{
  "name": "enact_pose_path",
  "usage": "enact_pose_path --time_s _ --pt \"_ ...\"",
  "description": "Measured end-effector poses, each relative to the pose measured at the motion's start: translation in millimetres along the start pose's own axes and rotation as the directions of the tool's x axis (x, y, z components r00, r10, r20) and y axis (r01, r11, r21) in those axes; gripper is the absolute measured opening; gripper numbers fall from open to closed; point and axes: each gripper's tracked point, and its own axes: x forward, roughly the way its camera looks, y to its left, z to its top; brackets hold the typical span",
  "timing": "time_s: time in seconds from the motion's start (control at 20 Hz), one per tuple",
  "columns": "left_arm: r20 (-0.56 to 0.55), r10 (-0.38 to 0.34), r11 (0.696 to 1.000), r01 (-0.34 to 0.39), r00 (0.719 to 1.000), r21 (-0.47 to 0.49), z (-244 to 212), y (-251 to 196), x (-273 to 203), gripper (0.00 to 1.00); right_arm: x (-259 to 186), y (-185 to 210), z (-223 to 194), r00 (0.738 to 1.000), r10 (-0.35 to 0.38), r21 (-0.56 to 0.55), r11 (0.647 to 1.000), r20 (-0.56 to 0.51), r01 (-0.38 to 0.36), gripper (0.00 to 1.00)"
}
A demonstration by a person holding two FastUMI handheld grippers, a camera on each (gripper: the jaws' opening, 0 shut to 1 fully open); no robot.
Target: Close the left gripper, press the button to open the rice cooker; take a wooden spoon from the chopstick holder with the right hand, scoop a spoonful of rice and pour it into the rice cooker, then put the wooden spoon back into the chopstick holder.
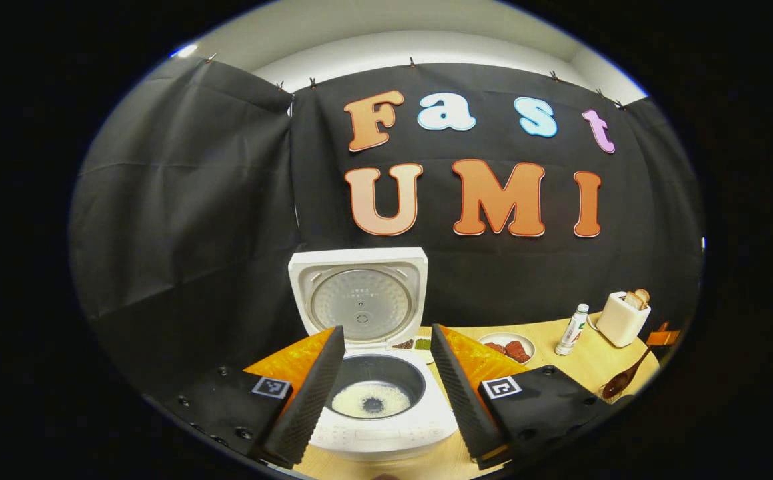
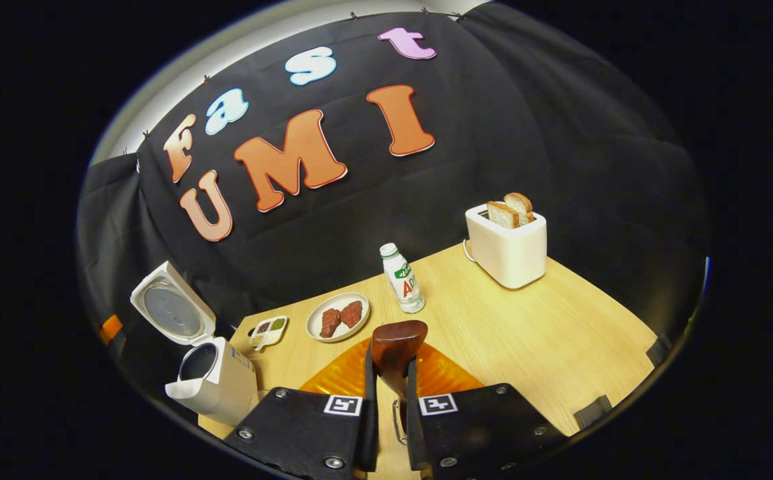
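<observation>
Your right gripper (image 2: 391,400) pinches the wooden spoon (image 2: 396,350), bowl forward of its fingers. Your left gripper (image 1: 386,393) is spread, the open rice cooker (image 1: 373,373) just ahead with rice already inside. By my reading, returning the spoon remains.

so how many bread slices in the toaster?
2. Both stand in the toaster's top slots: one bread slice toward the front left, the other just behind it. Any more deeper inside would be hidden.

Wooden table (image 2: 526,333); rice cooker (image 2: 216,380), plate (image 2: 337,316), bottle (image 2: 403,280), toaster (image 2: 507,250)
</observation>
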Motion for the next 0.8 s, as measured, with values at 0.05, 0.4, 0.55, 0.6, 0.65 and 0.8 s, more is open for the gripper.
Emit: enact_pose_path --time_s 0.05,0.4,0.55,0.6,0.65,0.8 --pt "0.005 -0.003 1.000 0.003 1.000 -0.008 3.7 -0.4 1.0 0.89 2.8 -3.0 -6.3 1.000 0.002 0.015 1.000 0.001 -0.002 0.17" --pt "0.079 0.045 0.999 -0.046 0.996 0.010 47.8 23.6 15.1 0.89 17.8 -20.4 -41.0 0.999 0.034 0.168 0.985 -0.006 -0.032 0.20" --pt "0.090 0.062 0.998 -0.061 0.994 -0.011 57.3 29.7 22.8 0.89 20.3 -29.1 -47.1 0.999 0.042 0.237 0.971 0.013 -0.044 0.23" --pt "0.096 0.066 0.998 -0.064 0.993 -0.025 61.7 33.0 24.8 0.88 22.6 -30.5 -43.8 0.999 0.037 0.260 0.965 0.030 -0.044 0.23" --pt "0.098 0.065 0.997 -0.061 0.993 -0.041 67.9 34.9 30.6 0.88 23.4 -32.3 -43.5 0.999 0.041 0.277 0.960 0.025 -0.046 0.26" --pt "0.109 0.086 0.992 -0.075 0.990 -0.106 95.0 53.2 54.0 0.88 29.9 -51.0 -64.8 0.994 -0.026 0.277 0.959 -0.106 0.055 0.35"
